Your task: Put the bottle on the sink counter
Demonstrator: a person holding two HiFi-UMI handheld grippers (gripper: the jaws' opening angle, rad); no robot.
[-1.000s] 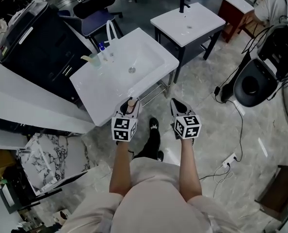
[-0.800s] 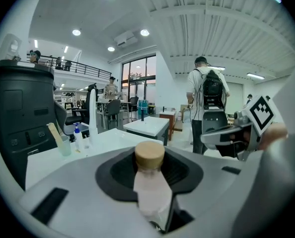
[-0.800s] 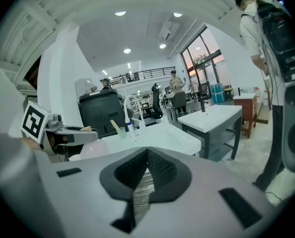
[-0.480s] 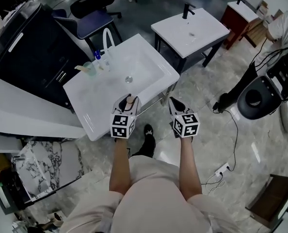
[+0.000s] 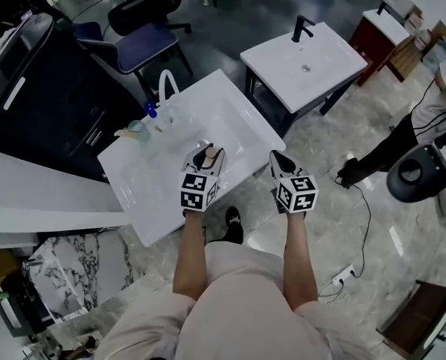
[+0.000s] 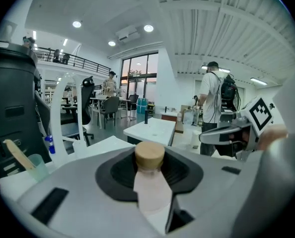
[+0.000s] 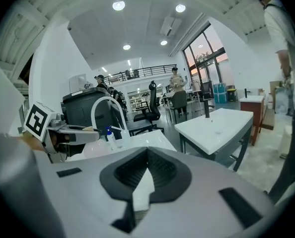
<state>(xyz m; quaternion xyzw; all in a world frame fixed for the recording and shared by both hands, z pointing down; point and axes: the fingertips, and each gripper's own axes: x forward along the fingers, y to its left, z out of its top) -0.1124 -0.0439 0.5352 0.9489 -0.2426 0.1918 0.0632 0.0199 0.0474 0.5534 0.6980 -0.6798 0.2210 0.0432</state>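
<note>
A pale pink bottle (image 6: 150, 182) with a round wooden cap (image 6: 149, 155) sits between the jaws of my left gripper (image 6: 150, 150), which is shut on it. In the head view that left gripper (image 5: 206, 154) hangs over the basin of the white sink counter (image 5: 144, 182), and the bottle's cap (image 5: 209, 156) pokes out at its tip. My right gripper (image 5: 278, 159) hangs off the counter's right front edge, above the floor. In its own view the right gripper (image 7: 147, 155) has its jaws together with nothing between them.
At the counter's back stand a white arched faucet (image 5: 165, 88), a cup with a toothbrush (image 5: 135, 130) and a small blue-capped bottle (image 5: 149, 111). A second sink (image 5: 305, 58) stands further right. A black cabinet (image 5: 35, 88), a chair (image 5: 137, 40) and floor cables (image 5: 347, 274) surround it.
Both grippers have moved forward toward the sink. The left one, still holding the bottle, went from the counter's front edge to over the basin.
</note>
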